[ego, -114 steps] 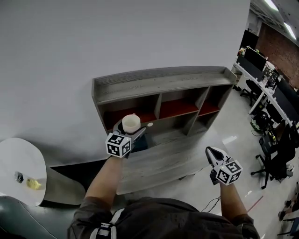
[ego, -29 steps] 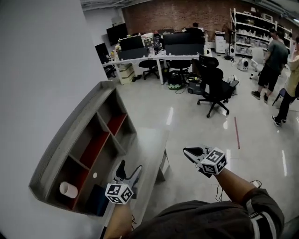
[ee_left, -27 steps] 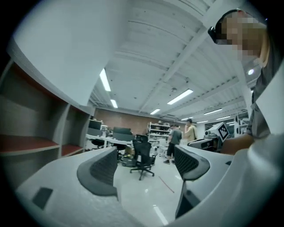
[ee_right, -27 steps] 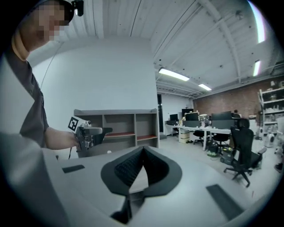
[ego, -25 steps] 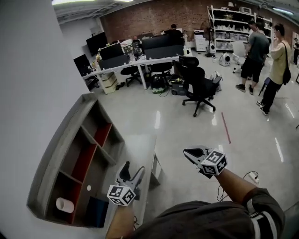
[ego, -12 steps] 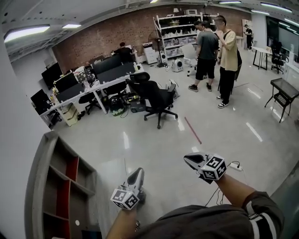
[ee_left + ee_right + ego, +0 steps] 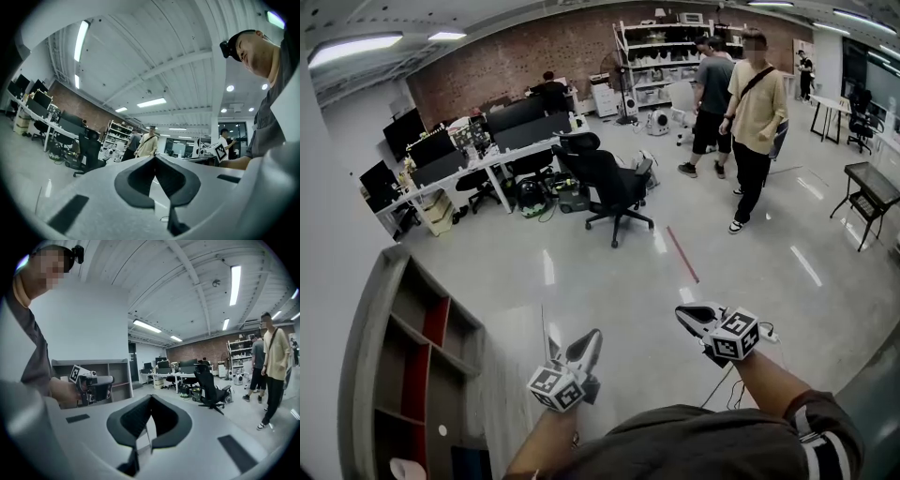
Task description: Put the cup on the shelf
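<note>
One shelf [image 7: 394,356], left edge. Two grippers: left gripper [image 7: 587,343] and right gripper [image 7: 684,315], jaws together, empty. One cup [image 7: 406,467], lower-left corner, inside a shelf compartment (probably light, stiff, smooth; best pinched across its rim wall).

Grey wooden shelf unit [image 7: 358,356] with red back panels; white cylindrical cup [image 7: 406,468]; black-and-white square markers on the left gripper [image 7: 589,339] and right gripper [image 7: 685,315] cubes.

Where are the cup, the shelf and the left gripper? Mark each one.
cup [image 7: 406,469], head view, its white side.
shelf [image 7: 364,347], head view, its grey top board.
left gripper [image 7: 592,337], head view, the tips of its shut jaws.
</note>
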